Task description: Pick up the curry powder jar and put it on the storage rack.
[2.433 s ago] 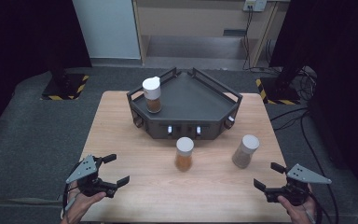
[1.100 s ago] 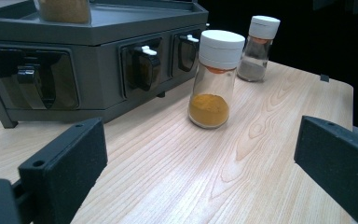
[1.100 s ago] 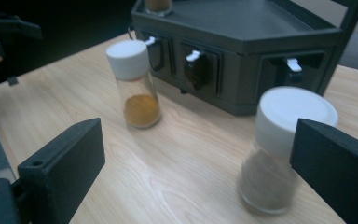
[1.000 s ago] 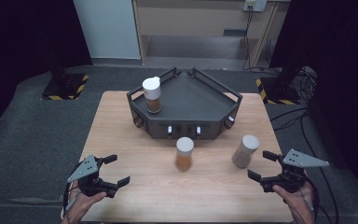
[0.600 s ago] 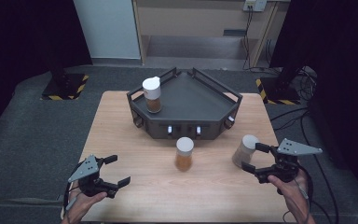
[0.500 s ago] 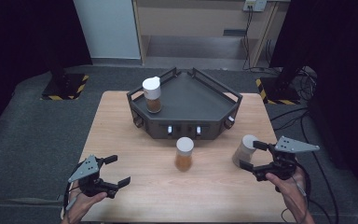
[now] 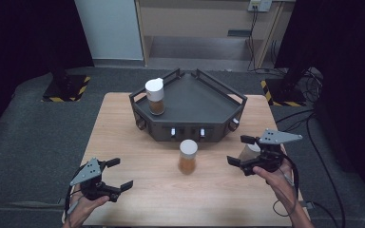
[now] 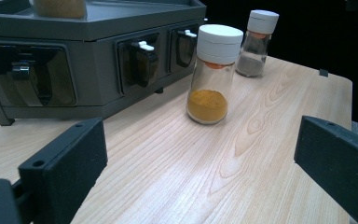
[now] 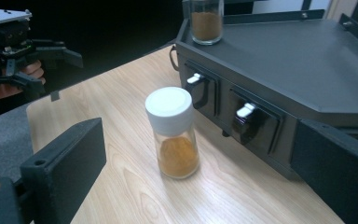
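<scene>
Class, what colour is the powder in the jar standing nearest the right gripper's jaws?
Orange-yellow, under a white lid; the jar shows best in the right gripper view.

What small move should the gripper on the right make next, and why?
Probably ease the right gripper forward toward the white-capped jar of orange powder. Its jaws stand wide open and point at that jar, which stands upright on the table, ahead of the jaws and not yet between them.

The high view looked forward and down over the whole table [image 7: 138, 190], while both low, close gripper views faced inward from opposite sides, sharing the orange-powder jar [image 8: 213, 74] and dark rack [image 9: 279, 60].
</scene>
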Demonstrator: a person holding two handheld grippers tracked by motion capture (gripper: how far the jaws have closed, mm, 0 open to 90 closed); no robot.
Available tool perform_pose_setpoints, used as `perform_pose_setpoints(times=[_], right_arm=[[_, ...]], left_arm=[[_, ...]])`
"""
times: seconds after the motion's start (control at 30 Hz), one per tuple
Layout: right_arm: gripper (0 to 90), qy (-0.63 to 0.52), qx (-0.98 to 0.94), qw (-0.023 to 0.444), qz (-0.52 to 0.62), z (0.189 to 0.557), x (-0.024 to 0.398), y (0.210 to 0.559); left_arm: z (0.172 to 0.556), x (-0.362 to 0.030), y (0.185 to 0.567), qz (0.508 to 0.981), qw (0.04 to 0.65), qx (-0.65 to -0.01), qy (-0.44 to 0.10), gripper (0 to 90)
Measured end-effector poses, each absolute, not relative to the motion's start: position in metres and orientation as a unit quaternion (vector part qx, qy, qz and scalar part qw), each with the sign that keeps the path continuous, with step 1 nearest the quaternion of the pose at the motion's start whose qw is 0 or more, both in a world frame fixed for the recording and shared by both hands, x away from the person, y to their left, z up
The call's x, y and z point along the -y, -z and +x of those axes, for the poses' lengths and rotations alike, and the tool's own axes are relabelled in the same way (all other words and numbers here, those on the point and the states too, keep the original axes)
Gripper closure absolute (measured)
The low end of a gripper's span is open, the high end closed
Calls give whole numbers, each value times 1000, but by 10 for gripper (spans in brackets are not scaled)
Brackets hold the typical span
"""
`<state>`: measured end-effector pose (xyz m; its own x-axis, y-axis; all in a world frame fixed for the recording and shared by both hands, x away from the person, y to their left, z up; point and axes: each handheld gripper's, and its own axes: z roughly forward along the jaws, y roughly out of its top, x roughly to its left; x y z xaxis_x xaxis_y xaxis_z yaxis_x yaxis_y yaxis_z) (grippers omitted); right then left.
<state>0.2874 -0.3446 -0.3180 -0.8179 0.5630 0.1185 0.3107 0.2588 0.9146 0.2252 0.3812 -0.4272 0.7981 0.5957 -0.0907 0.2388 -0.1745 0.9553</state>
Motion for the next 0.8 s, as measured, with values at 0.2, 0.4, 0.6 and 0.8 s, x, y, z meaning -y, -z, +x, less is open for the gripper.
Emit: perform_pose_setpoints(times=[0.2, 0.4, 0.6, 0.8], right_arm=[[45, -538, -791, 108, 271, 298, 333, 317], [47, -536, -796, 105, 262, 306, 322, 315], [49, -532, -802, 100, 254, 314, 309, 315], [50, -523, -811, 95, 245, 321, 295, 317]], left_arm=[[225, -382, 427, 749, 580, -279, -154, 11], [225, -382, 427, 750, 580, -278, -154, 11], [225, -382, 427, 751, 580, -278, -152, 10], [226, -382, 427, 751, 579, -277, -152, 10]])
